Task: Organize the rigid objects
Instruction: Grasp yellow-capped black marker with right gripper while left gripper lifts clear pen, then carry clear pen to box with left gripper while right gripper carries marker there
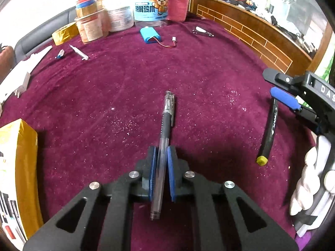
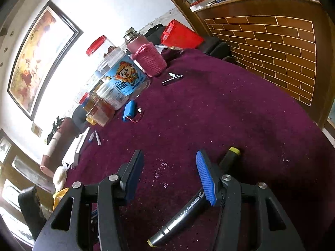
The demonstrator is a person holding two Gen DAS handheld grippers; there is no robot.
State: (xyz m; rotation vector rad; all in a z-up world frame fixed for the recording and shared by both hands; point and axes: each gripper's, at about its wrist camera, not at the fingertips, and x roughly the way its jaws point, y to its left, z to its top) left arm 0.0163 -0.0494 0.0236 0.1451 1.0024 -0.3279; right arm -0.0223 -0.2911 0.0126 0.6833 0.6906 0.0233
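While the left gripper (image 1: 160,163) jaws clamp the pen (image 1: 165,129), the right gripper (image 2: 167,175) jaws gape beside the marker (image 2: 188,211)

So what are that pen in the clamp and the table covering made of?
The pen looks like clear, glossy plastic, since you can see through its barrel, with a dark matte grip that is probably rubber. The table covering looks like maroon velvet or plush cloth: a soft, fuzzy nap with creases and specks of glitter.

Ahead of my left claw (image 1: 161,167) the purple desk (image 1: 209,67) lay open up to the battery pack (image 1: 149,35); jars (image 1: 146,6) walled the far edge, a yellow box (image 1: 18,156) crowded my left.
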